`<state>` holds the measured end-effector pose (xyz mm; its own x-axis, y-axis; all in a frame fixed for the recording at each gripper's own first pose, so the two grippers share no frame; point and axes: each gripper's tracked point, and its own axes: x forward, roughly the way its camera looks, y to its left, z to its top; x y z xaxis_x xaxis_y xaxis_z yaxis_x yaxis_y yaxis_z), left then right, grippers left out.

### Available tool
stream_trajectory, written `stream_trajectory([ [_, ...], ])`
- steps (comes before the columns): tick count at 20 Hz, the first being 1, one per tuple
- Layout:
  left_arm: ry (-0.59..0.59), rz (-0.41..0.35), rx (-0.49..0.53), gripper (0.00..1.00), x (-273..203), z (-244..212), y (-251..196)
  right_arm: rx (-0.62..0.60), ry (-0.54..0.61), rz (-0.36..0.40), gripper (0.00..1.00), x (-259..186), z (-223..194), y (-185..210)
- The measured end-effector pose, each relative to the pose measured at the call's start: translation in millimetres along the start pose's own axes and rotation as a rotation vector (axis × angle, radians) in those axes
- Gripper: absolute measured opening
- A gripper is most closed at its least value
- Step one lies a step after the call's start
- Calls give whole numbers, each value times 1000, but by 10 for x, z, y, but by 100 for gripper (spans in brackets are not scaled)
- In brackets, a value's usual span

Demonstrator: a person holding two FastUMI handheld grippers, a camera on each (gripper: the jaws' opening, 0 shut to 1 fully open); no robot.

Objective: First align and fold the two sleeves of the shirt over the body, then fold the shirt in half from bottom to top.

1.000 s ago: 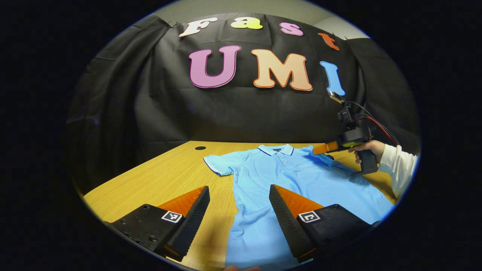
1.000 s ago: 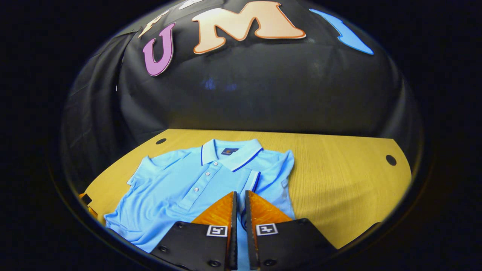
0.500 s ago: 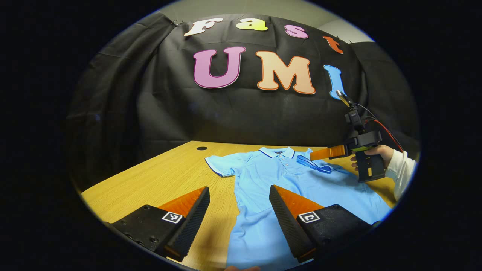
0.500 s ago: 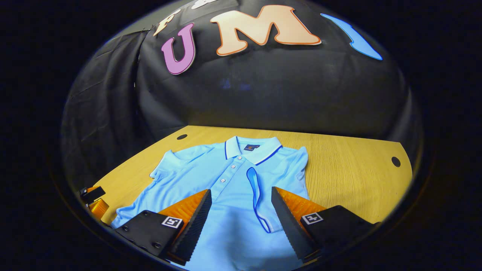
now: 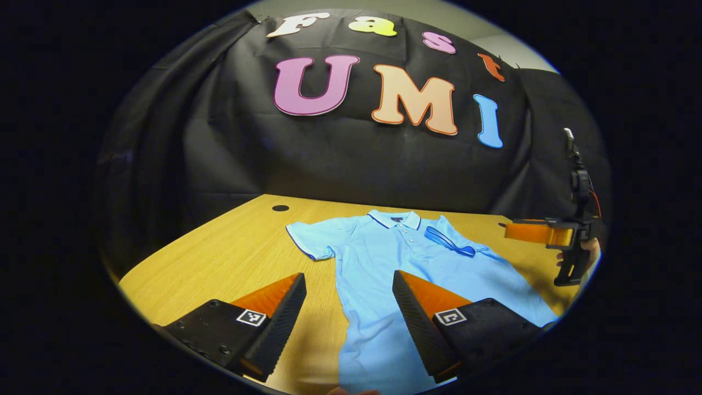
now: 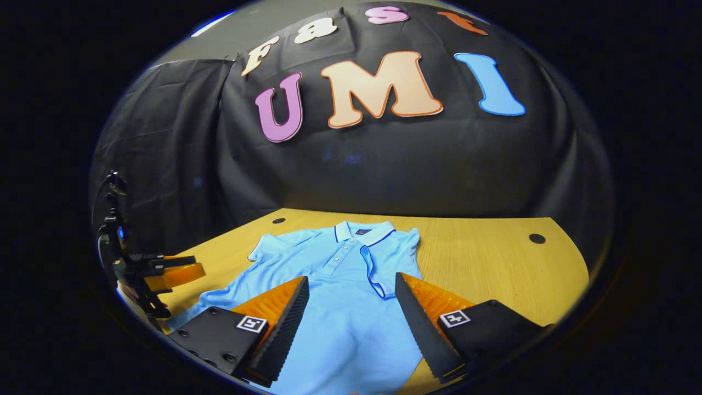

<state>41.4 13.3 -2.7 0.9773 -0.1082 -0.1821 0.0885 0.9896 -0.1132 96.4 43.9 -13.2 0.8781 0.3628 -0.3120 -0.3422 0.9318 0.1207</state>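
A light blue polo shirt (image 5: 406, 258) lies flat on the wooden table (image 5: 230, 258), collar toward the wall. One sleeve (image 5: 310, 237) is spread out to the side. The other sleeve (image 6: 384, 266) lies folded over the chest, its dark-trimmed hem showing. My left gripper (image 5: 348, 285) hovers open over the shirt's lower side edge, holding nothing. My right gripper (image 6: 351, 285) is open above the shirt's body, clear of the folded sleeve. In the left gripper view the right gripper (image 5: 529, 231) hangs off the shirt's far side. In the right gripper view the left gripper (image 6: 175, 267) is at the left.
The table has round cable holes near its back corners (image 5: 280, 208) (image 6: 536, 238). Bare wood lies on both sides of the shirt (image 6: 493, 263). The black cloth wall stands just behind the table. A hand (image 5: 589, 249) holds the right gripper's grip.
My right gripper opened and let go of the sleeve, which now lies folded on the chest. It then drew back and away from the shirt. My left gripper barely moved.
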Motion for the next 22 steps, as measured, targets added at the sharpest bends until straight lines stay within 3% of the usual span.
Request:
stream_trajectory([
  [6,83,7,-37,95,461,239,238,38,-88,-167,98,-714,-137,-442],
  [12,221,2,-156,94,1059,380,498,90,-136,-231,98,-1164,-307,-471],
  [16,267,84,-92,94,1450,345,857,118,-154,-249,98,-1350,-351,-442],
  [22,357,120,-26,93,1826,71,1020,97,-141,-336,98,-1554,-458,-549],
])
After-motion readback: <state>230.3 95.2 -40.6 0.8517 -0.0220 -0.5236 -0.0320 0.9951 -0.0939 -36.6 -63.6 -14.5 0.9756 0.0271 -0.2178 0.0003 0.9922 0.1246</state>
